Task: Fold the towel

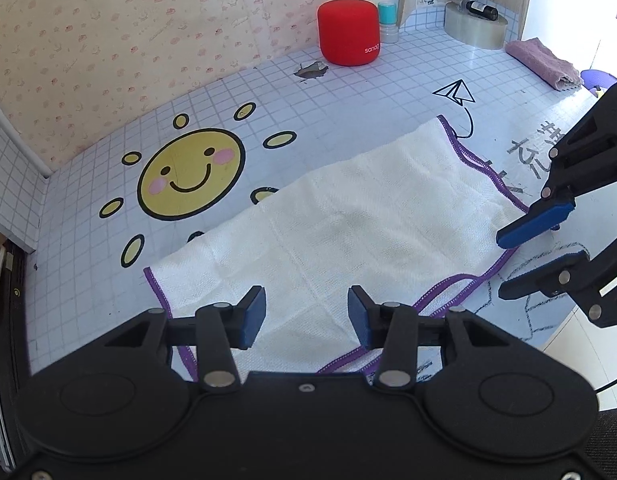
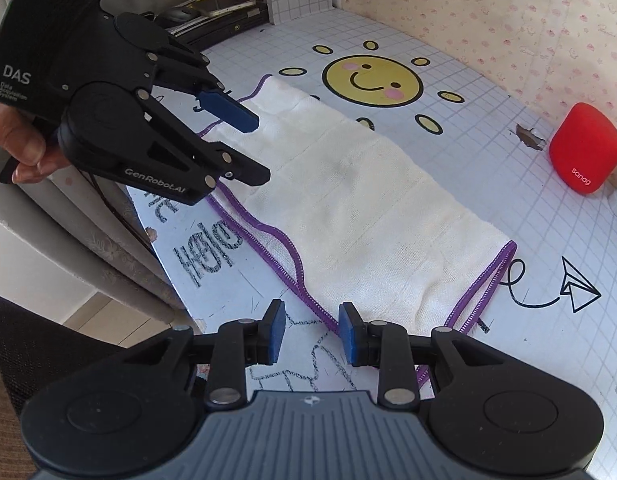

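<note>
— Checked white table cover has what on it?
— One white cloth towel with purple edging, folded, beside the yellow sun drawing. Left gripper and right gripper are both spread, holding nothing.

Your left gripper's black body hides the near edge of the white purple-hemmed cloth towel; shelf items stay blurred

Gridded table: folded towel, red speaker, tape roll.
</note>
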{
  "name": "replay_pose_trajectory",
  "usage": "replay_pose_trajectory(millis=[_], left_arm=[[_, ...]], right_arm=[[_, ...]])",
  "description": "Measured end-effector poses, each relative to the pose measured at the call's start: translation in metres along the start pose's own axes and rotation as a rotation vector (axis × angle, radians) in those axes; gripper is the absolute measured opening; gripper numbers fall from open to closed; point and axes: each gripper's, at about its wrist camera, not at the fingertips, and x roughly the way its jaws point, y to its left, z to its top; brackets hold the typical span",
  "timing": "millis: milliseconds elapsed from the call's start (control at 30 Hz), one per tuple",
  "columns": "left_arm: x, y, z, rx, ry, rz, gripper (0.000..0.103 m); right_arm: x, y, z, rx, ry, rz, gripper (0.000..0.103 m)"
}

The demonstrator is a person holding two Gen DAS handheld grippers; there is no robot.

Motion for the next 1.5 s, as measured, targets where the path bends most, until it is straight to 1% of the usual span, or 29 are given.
replay_pose_trajectory(millis=[67,133,167,233,367,433,500,533,600,733,833,933,1000,1133,1333,1500], left_arm=[[0.005,-0.003,0.005,-0.006,0.000,-0.018,0.047],[0.011,-0.008,0.007,-0.009,0.013,-0.042,0.047],[0.013,-0.011,0.007,-0.003,0.019,-0.050,0.047],[0.014,-0.019,0.003,0.025,0.024,-0.057,0.047],[0.014,-0.027,-0.005,0.064,0.034,-0.066,0.048],[0.013,-0.028,-0.007,0.067,0.031,-0.066,0.050],[0.012,-0.027,-0.007,0.062,0.035,-0.072,0.052],[0.011,-0.026,-0.007,0.062,0.036,-0.073,0.052],[0.010,-0.026,-0.007,0.070,0.033,-0.068,0.052],[0.010,-0.026,-0.003,0.073,0.027,-0.061,0.052],[0.013,-0.025,-0.002,0.068,0.031,-0.052,0.052],[0.015,-0.024,-0.001,0.062,0.035,-0.052,0.052],[0.016,-0.025,-0.001,0.064,0.036,-0.051,0.054],[0.016,-0.022,-0.002,0.050,0.036,-0.055,0.055],[0.018,-0.020,-0.003,0.034,0.034,-0.058,0.056],[0.018,-0.020,-0.001,0.034,0.036,-0.057,0.056]], right_arm=[[-0.003,-0.004,0.003,0.030,-0.032,-0.018,0.028],[-0.002,-0.007,0.007,0.053,-0.055,-0.056,0.028],[-0.001,-0.009,0.008,0.061,-0.055,-0.070,0.029],[0.006,-0.013,0.007,0.076,-0.031,-0.106,0.029],[0.011,-0.018,-0.002,0.097,0.004,-0.143,0.029],[0.012,-0.023,-0.008,0.111,0.025,-0.165,0.029],[0.011,-0.030,-0.012,0.132,0.033,-0.178,0.031],[0.009,-0.034,-0.013,0.153,0.032,-0.178,0.033],[0.004,-0.039,-0.013,0.185,0.018,-0.181,0.033],[-0.003,-0.045,-0.007,0.223,-0.036,-0.161,0.033],[0.002,-0.048,0.002,0.249,-0.060,-0.123,0.034],[0.011,-0.048,0.010,0.253,-0.072,-0.122,0.034],[0.017,-0.048,0.013,0.254,-0.079,-0.110,0.034],[0.025,-0.054,0.010,0.268,-0.066,-0.102,0.034],[0.017,-0.074,-0.001,0.304,-0.049,-0.155,0.034],[0.016,-0.077,0.000,0.284,-0.017,-0.186,0.034]])
